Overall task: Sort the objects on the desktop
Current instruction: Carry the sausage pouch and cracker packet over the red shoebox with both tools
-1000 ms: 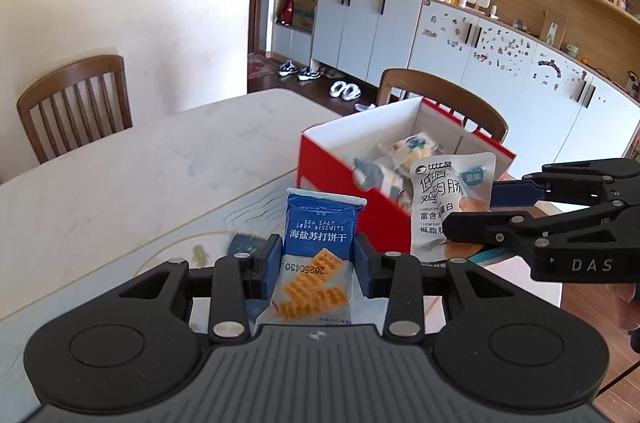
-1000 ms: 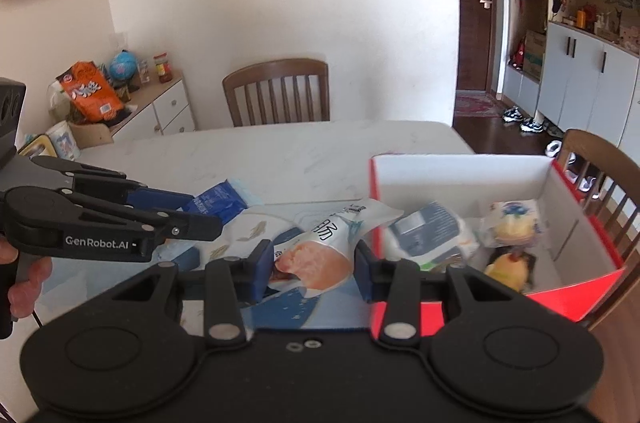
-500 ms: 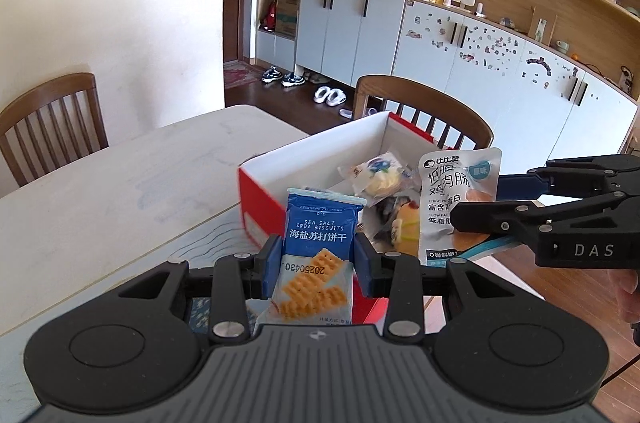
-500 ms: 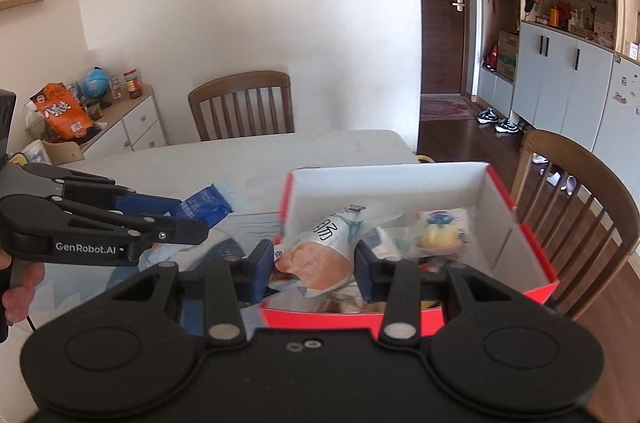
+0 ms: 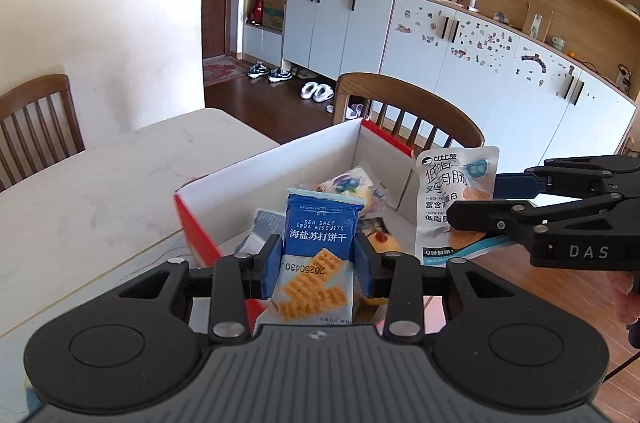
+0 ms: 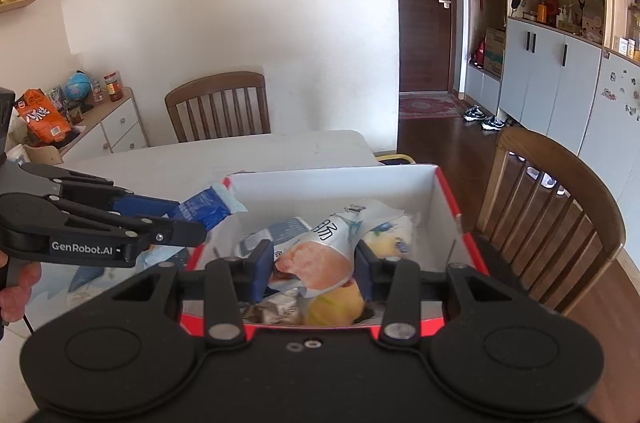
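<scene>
Above the red box (image 5: 200,231), the left gripper (image 5: 316,259) pinches a biscuit packet (image 5: 316,255) and the right gripper (image 6: 310,263) a sausage pouch (image 6: 320,255) — released together, either could catch the rim and spill onto the table (image 5: 100,191).

Wooden chairs (image 5: 404,111) (two), shoes (image 5: 269,74) by cabinets (image 5: 340,23).

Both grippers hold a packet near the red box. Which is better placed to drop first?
Probably right: the right gripper holds the sausage pouch directly over the red box.
</scene>
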{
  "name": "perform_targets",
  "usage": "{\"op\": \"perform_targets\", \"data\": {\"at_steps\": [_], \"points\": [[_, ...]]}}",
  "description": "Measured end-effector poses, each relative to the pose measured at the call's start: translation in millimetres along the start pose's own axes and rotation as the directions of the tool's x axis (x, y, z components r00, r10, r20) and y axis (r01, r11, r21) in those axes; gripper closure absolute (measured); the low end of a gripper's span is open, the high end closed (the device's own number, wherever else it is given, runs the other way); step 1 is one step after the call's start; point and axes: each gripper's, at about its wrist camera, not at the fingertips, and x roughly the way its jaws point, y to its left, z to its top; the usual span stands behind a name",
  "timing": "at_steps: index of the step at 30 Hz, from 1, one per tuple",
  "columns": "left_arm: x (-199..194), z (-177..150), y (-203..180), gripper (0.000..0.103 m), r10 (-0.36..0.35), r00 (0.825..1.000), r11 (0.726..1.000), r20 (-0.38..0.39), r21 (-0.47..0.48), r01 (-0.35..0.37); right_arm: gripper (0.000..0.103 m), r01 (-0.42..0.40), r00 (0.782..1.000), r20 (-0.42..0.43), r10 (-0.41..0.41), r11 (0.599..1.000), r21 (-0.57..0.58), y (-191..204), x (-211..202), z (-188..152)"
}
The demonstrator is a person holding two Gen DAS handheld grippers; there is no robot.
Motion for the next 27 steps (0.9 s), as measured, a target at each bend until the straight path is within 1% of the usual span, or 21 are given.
{"op": "perform_targets", "data": {"at_steps": [5,10,13,20,27], "points": [[19,12,-9,0.067,-0.004,1.0,1.0,-0.006,0.01,0.004,0.061,0.007,1.0,-0.013,-0.007,1.0,0.005,-20,8,2],[44,17,-12,0.067,0.005,1.0,1.0,-0.028,0.017,-0.005,0.061,0.005,0.999,-0.041,-0.004,1.0,0.012,-35,23,3],[58,18,-11,0.067,0.003,0.999,1.0,-0.036,0.015,-0.002,0.061,0.001,0.999,-0.055,-0.001,1.0,0.002,-37,33,4],[89,22,-6,0.067,0.038,0.997,0.998,-0.073,0.046,-0.035,0.061,-0.02,0.995,-0.099,0.022,1.0,0.018,-44,58,1],[115,25,-3,0.067,0.075,0.992,0.995,-0.102,0.069,-0.068,0.061,-0.038,0.991,-0.127,0.038,0.999,0.003,-36,77,0]]}}
